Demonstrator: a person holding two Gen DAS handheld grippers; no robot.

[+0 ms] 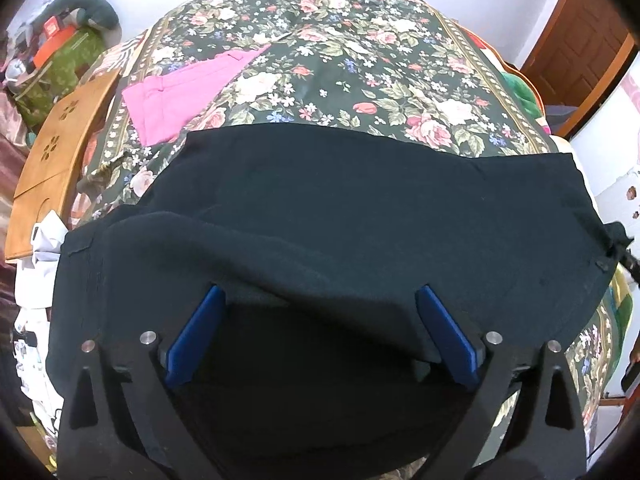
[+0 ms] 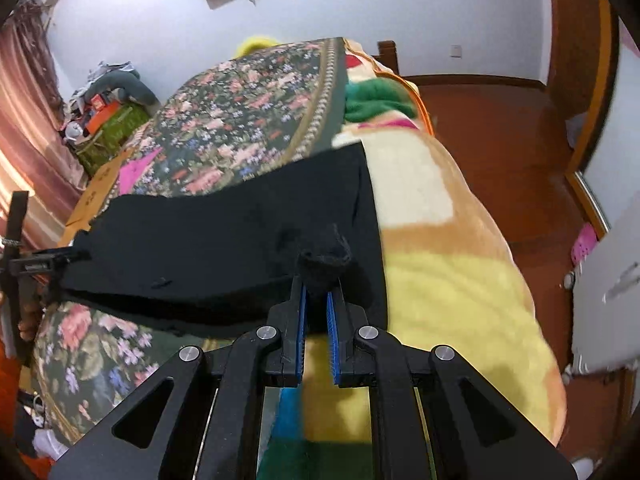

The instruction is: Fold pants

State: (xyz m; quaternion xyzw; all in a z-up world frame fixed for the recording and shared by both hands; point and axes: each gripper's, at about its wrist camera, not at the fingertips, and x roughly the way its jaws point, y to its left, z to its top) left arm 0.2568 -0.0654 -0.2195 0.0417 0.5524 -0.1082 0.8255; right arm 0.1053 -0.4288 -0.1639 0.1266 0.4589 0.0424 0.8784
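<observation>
The black pants (image 1: pixel 360 208) lie spread across the floral bedspread (image 1: pixel 340 60), seemingly doubled over along their length, so I'd judge the folding begun but the shortening folds not yet made. The left gripper (image 1: pixel 320 300) has its blue jaws spread wide, with a raised edge of cloth draped over and between them, ungripped. The right gripper (image 2: pixel 317 292) is pinched tight on a bunched end of the pants beside the yellow blanket (image 2: pixel 440 280).
</observation>
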